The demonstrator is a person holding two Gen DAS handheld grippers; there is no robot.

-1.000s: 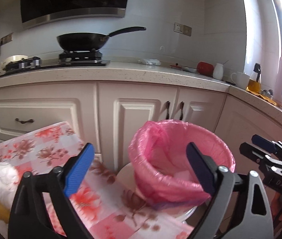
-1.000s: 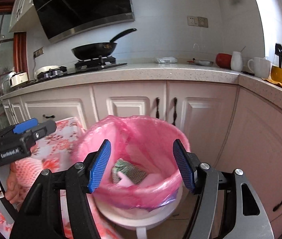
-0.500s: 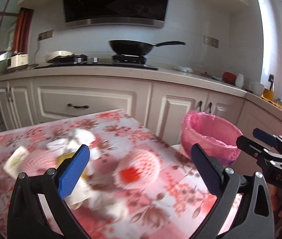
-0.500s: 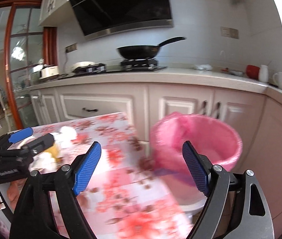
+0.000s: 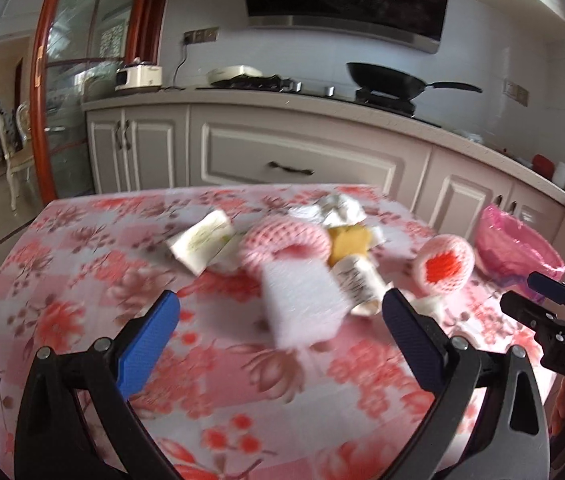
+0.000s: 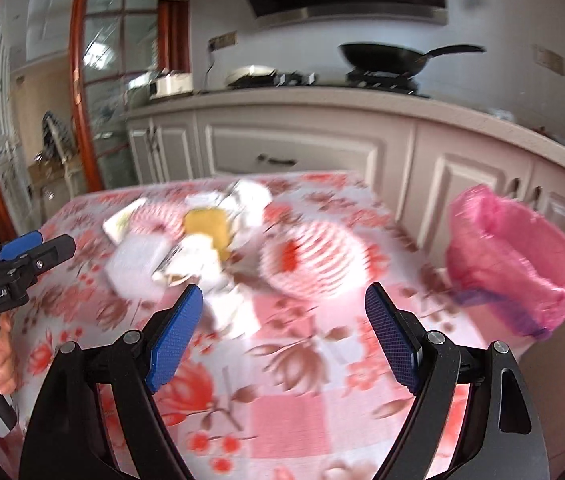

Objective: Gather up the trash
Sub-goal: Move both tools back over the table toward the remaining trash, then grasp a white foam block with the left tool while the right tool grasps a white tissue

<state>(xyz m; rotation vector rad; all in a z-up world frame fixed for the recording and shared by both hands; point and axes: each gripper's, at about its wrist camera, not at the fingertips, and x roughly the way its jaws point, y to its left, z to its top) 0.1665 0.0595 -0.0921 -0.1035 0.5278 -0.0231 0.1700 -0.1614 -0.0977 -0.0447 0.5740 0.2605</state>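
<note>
Trash lies in a heap on the floral tablecloth [image 5: 82, 280]: a white foam block [image 5: 302, 300], a pink foam fruit net [image 5: 282, 240], a second net with a red centre [image 5: 444, 268], a yellow piece [image 5: 348, 240], a white packet [image 5: 200, 240] and crumpled paper [image 5: 338, 208]. My left gripper [image 5: 278, 340] is open and empty, just short of the foam block. My right gripper [image 6: 282, 332] is open and empty above the cloth, near the second net [image 6: 314, 256]. The pink-lined bin [image 6: 514, 256] stands off the table's right edge.
White kitchen cabinets [image 5: 302, 160] and a counter with a black wok [image 5: 386, 80] run behind the table. A glass door with a red frame [image 5: 42, 80] is at the left. The right gripper also shows in the left wrist view [image 5: 554, 312].
Both grippers have swung left, away from the bin and over the table. The trash heap has come into view in front of them. Both stay open and empty.
</note>
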